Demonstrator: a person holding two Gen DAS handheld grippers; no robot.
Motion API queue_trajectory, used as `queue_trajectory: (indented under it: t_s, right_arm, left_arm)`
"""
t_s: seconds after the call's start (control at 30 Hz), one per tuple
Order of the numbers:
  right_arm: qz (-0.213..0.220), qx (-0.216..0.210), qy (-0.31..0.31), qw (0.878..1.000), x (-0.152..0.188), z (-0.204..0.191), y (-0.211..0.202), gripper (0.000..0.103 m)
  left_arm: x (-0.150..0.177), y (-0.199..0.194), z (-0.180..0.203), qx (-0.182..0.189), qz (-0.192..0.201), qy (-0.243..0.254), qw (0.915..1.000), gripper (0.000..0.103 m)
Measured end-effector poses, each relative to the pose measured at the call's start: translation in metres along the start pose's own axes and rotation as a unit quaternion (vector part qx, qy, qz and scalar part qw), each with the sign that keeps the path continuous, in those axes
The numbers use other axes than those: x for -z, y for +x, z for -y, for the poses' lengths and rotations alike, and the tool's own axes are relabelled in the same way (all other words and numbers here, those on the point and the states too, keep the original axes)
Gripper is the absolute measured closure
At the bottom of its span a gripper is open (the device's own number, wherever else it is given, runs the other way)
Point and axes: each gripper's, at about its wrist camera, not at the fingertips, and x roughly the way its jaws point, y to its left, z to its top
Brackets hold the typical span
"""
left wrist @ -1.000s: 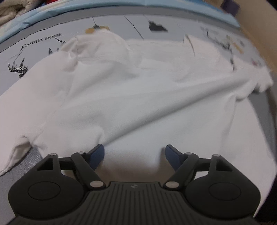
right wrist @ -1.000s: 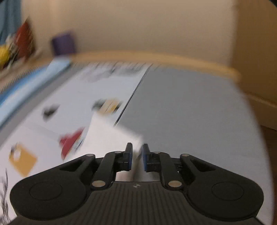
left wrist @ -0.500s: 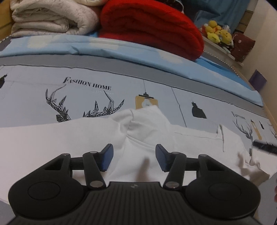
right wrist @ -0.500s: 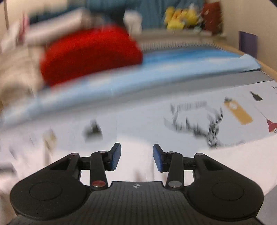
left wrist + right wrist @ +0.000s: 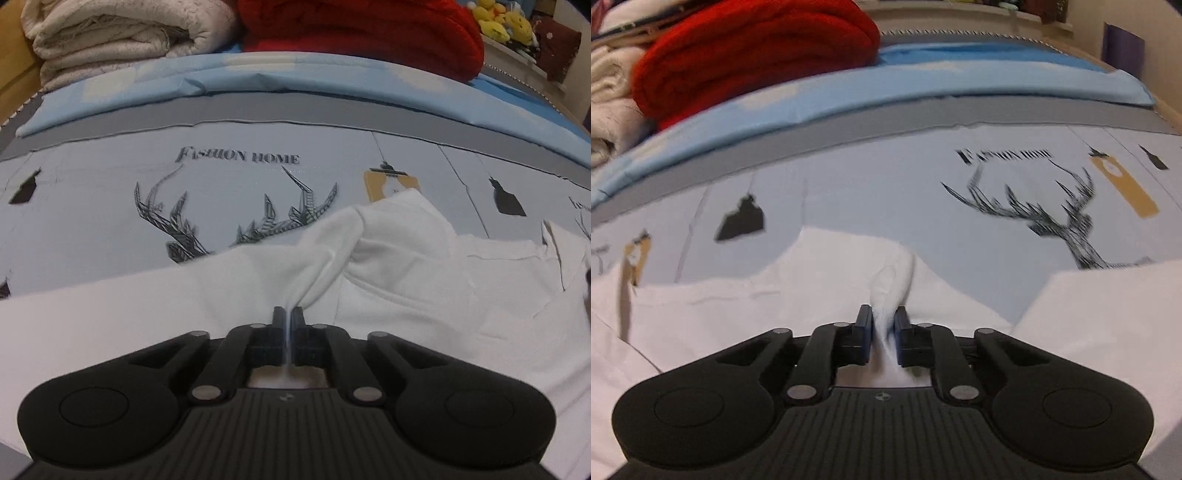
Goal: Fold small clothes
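A white garment (image 5: 424, 280) lies spread on the printed grey bedsheet (image 5: 110, 206). My left gripper (image 5: 288, 314) is shut on a pinched ridge of the white cloth, which rises from its tips toward the upper right. In the right wrist view the same white garment (image 5: 701, 306) lies across the sheet. My right gripper (image 5: 884, 317) is shut on a bunched fold of it that stands up between the blue pads.
A red folded blanket (image 5: 362, 29) and a cream folded blanket (image 5: 118, 33) are stacked at the head of the bed behind a light blue sheet band (image 5: 258, 74). Yellow plush toys (image 5: 502, 22) sit at the far right. Deer print marks the bedsheet (image 5: 1052, 218).
Both grippers were open half a second ago and have closed on folds of the white garment. Both views have swung toward the head of the bed over the last second.
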Motion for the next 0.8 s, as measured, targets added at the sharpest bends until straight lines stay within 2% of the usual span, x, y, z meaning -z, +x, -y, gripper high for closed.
queue_trajectory:
  t_s: [0.07, 0.13, 0.2, 0.23, 0.27, 0.37, 0.43, 0.5, 0.53, 0.6, 0.63, 0.7, 0.73, 0.8]
  right_arm:
    - [0.038, -0.037, 0.009, 0.999, -0.008, -0.001, -0.008, 0.092]
    - [0.094, -0.086, 0.020, 0.992, -0.015, -0.004, -0.023, 0.091]
    - [0.145, -0.099, 0.015, 0.984, -0.021, -0.010, -0.039, 0.086]
    - [0.146, -0.089, 0.010, 0.985, -0.024, -0.013, -0.040, 0.086]
    - [0.138, -0.074, 0.006, 0.988, -0.025, -0.015, -0.039, 0.082]
    - [0.088, -0.027, -0.010, 0.996, -0.025, -0.018, -0.031, 0.082]
    - [0.064, -0.025, -0.002, 0.998, -0.023, -0.015, -0.027, 0.082]
    - [0.041, -0.037, 0.008, 0.998, -0.019, -0.012, -0.023, 0.080]
    - [0.025, -0.033, 0.000, 0.999, -0.017, -0.014, -0.017, 0.080]
    - [-0.011, 0.000, -0.019, 1.000, -0.010, -0.011, -0.007, 0.074]
    - [-0.023, 0.010, -0.018, 1.000, -0.007, -0.009, -0.003, 0.072]
    - [-0.035, 0.015, 0.004, 0.999, -0.004, 0.001, -0.001, 0.061]
    - [-0.033, 0.018, 0.018, 0.999, -0.003, 0.008, -0.004, 0.061]
    - [-0.007, 0.040, 0.044, 0.998, -0.009, 0.024, -0.016, 0.062]
  left_arm:
    - [-0.006, -0.007, -0.016, -0.041, 0.033, -0.033, 0.9981, 0.102]
    - [-0.010, -0.013, -0.032, -0.061, 0.058, -0.062, 0.9945, 0.103]
    - [-0.013, -0.014, -0.040, -0.050, 0.049, -0.064, 0.9954, 0.101]
    - [-0.013, -0.014, -0.043, -0.041, 0.043, -0.072, 0.9956, 0.101]
    - [-0.012, -0.017, -0.043, -0.036, 0.046, -0.078, 0.9953, 0.101]
    - [-0.012, -0.028, -0.033, 0.007, 0.065, -0.052, 0.9965, 0.095]
    - [-0.011, -0.030, -0.027, 0.052, 0.055, -0.042, 0.9963, 0.082]
    - [-0.006, -0.021, -0.024, 0.079, 0.023, -0.043, 0.9957, 0.074]
    - [-0.003, -0.017, -0.023, 0.076, 0.003, -0.044, 0.9961, 0.074]
    - [0.005, -0.002, -0.023, 0.040, -0.041, -0.034, 0.9977, 0.076]
    - [0.007, 0.000, -0.025, 0.030, -0.035, -0.031, 0.9984, 0.075]
    - [0.006, -0.002, -0.028, 0.014, -0.035, -0.031, 0.9988, 0.072]
    - [0.006, -0.004, -0.027, -0.004, -0.035, -0.028, 0.9990, 0.068]
    - [0.007, -0.004, -0.025, -0.028, -0.033, -0.019, 0.9989, 0.067]
